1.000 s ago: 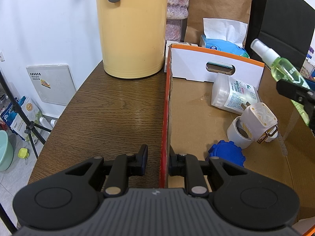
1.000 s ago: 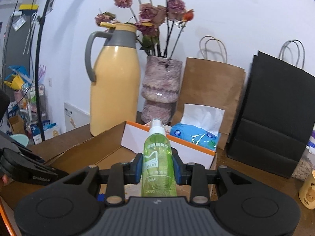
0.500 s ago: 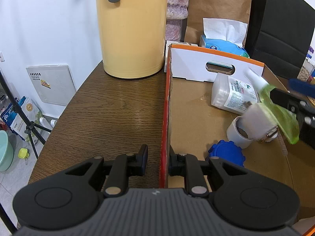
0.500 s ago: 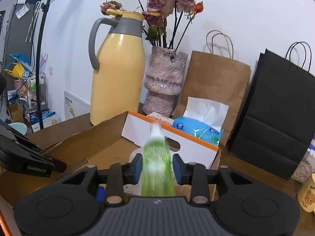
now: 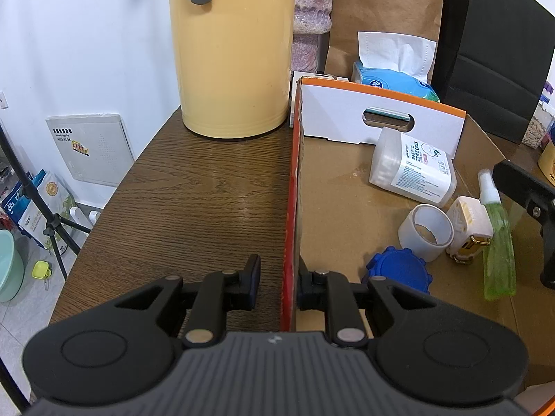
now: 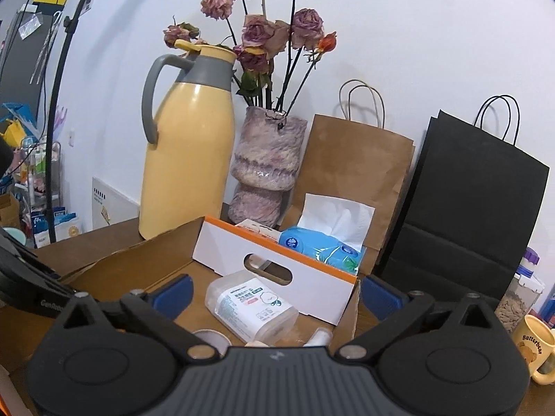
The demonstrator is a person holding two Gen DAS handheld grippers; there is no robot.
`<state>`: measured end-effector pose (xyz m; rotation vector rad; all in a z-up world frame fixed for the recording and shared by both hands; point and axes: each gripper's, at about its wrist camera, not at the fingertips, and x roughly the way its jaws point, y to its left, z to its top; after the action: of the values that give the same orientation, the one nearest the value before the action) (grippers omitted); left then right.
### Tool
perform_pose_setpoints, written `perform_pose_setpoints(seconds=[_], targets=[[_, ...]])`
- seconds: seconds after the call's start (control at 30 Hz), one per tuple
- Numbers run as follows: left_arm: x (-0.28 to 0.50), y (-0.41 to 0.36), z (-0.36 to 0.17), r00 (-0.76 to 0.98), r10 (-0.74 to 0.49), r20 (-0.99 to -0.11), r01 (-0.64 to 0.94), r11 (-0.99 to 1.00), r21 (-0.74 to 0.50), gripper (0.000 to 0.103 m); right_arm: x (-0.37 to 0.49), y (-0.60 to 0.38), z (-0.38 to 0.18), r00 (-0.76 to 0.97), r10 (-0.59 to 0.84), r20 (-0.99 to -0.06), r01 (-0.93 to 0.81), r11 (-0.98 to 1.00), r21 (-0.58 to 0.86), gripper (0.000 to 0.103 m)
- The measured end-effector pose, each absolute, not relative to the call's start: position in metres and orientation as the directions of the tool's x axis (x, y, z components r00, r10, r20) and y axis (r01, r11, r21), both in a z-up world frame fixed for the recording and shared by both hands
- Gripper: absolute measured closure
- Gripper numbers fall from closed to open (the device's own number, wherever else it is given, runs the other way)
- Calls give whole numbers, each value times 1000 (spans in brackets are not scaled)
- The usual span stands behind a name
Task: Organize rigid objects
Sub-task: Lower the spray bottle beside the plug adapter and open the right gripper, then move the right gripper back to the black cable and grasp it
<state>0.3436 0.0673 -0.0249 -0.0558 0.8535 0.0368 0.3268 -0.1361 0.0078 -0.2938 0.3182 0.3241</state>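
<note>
Jaws wide, right gripper (image 6: 275, 294) above box (image 6: 277, 286).

— What stands behind my box?
— A yellow thermos jug (image 6: 189, 145), a pink vase of dried roses (image 6: 267, 170), a brown paper bag (image 6: 357, 170), a black paper bag (image 6: 475, 201), blue tissues (image 6: 322, 246).
— To my right?
— A yellow mug (image 6: 536, 350).

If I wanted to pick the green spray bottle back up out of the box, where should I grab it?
Probably around the middle of the green spray bottle, coming straight down from above. It lies flat in the cardboard box, its long body bare on top, with the white charger close beside it, so squeeze across the narrow width.
</note>
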Motion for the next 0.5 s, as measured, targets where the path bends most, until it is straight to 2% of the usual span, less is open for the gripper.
perform_pose_setpoints(seconds=[0.3, 0.5], targets=[[343, 67, -25, 658, 12, -753, -56, 998, -33, 83, 319, -145, 12, 919, 273, -283, -335, 920, -201, 0], [343, 68, -26, 658, 12, -753, -57, 998, -34, 83, 318, -169, 16, 927, 265, -265, -308, 942, -134, 0]])
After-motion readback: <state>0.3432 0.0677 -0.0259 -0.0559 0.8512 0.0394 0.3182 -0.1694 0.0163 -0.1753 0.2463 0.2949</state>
